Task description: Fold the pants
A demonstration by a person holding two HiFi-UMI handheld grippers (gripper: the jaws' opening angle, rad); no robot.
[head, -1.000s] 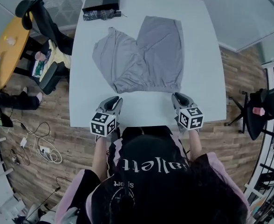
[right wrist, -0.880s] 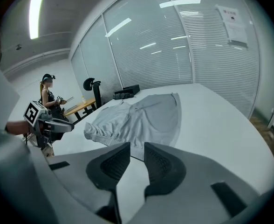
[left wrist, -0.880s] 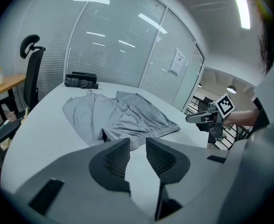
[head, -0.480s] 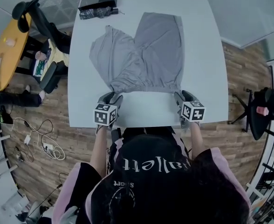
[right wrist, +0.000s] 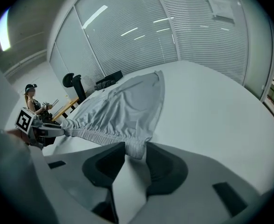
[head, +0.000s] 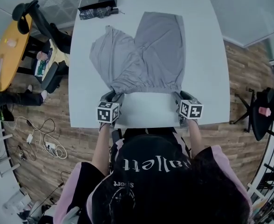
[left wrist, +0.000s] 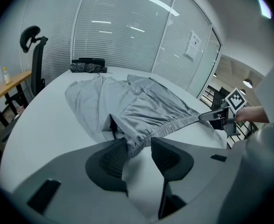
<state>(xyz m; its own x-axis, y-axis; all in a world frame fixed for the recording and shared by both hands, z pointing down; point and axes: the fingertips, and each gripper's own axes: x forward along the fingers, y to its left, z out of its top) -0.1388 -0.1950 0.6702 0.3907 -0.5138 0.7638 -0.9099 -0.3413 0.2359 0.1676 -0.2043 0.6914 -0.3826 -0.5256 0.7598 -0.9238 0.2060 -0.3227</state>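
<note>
Hand-held grippers (head: 113,96) (head: 178,96) @ pants (head: 146,50) waistband; legs away.

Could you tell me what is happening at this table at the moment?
A person stands at the white table with a handheld gripper in each hand, about to fold the grey pants spread flat on it. The left gripper is at one corner of the waistband, the right gripper at the other. Both sets of jaws have just been opening; each has a waistband corner between them, not yet clamped. No fold has been made.

Fingers (left wrist: 110,161) just opened — pants waistband (left wrist: 144,135) between.
</note>
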